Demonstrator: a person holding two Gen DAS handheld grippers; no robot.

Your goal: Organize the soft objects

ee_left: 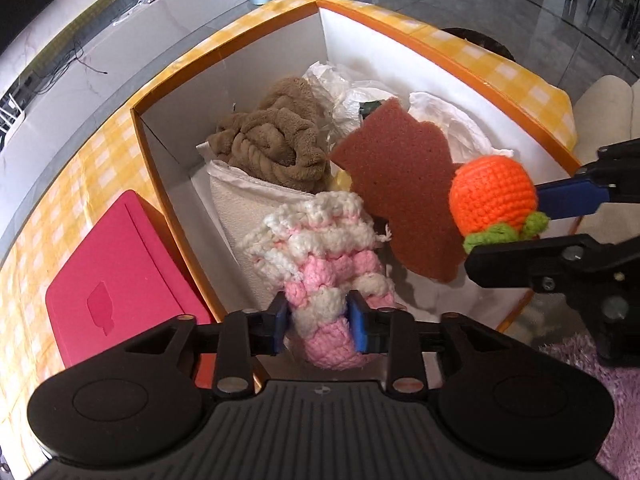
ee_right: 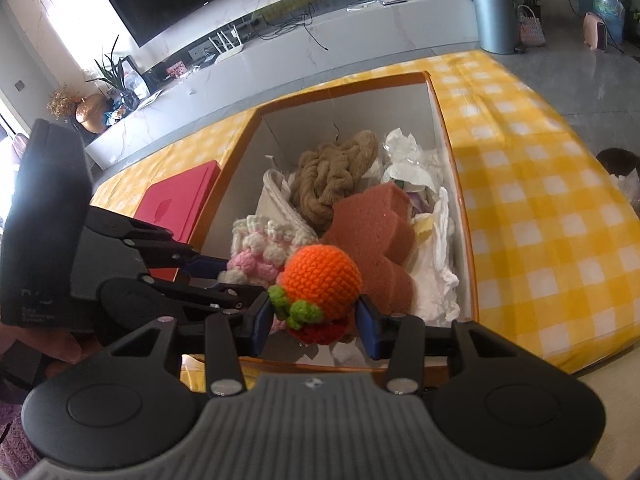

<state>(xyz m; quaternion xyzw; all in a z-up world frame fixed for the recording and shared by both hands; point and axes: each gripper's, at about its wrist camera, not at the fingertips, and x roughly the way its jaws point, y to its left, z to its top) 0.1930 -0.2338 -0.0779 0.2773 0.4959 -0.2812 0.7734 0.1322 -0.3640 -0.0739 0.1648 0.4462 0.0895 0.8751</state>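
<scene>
An open box [ee_left: 224, 52] with an orange rim and white walls holds soft things: a brown fleece towel [ee_left: 272, 140], a brown sponge [ee_left: 400, 184], white crumpled cloths [ee_left: 452, 124]. My left gripper [ee_left: 318, 310] reaches down over the box's near edge, pads against a pink and white crochet piece [ee_left: 320, 248] that hangs into the box. My right gripper [ee_right: 316, 316] is shut on an orange crochet fruit [ee_right: 324, 276] with green leaves, held above the box's near end. From the left wrist, the fruit [ee_left: 492, 196] hangs beside the sponge.
A red flat case [ee_left: 116, 272] lies on the yellow checked tablecloth [ee_right: 540, 220] left of the box. A purple fuzzy mat [ee_left: 592, 368] shows at the lower right. Beyond the table are a grey bin [ee_right: 494, 16] and a low counter.
</scene>
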